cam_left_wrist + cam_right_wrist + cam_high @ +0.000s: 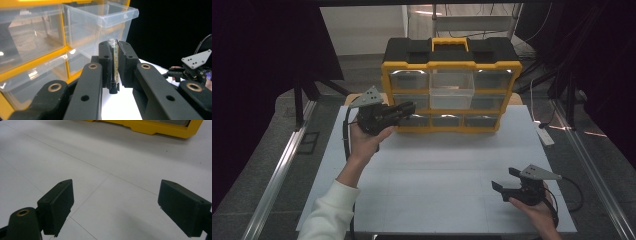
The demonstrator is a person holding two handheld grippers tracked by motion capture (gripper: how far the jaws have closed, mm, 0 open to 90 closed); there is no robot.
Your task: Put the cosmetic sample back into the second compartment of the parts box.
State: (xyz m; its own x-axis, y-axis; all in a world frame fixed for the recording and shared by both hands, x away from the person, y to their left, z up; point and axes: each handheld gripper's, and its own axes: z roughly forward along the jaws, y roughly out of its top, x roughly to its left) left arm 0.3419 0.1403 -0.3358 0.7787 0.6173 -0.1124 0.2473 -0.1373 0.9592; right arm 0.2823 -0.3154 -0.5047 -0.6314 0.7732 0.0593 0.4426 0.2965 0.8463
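The left gripper (408, 108) is held up at the far left of the desk (447, 170), right against the front of the yellow organizer (451, 85), and by the look of it that is because the vial (115, 62) it carries is meant for one of the drawers. One clear drawer (452, 90), the middle one in the top row, stands pulled out toward the near side, open at the top, which would make it the ready place to drop something in. In the left gripper view that drawer sits just beyond and above the jaw tips, so I judge the vial is being brought up toward its rim.

The left jaws are closed narrow on the vial: a thin clear tube, clamped between the two pads lengthwise, its open mouth poking out past the tips and its dark base end back toward the gripper body. It looks steady and lies straight along the jaws.

The right gripper (503, 181) waits low at the near right of the desk, well apart from the organizer, apparently kept out of the way. Its jaws stand wide, with nothing between them but bare white desk.
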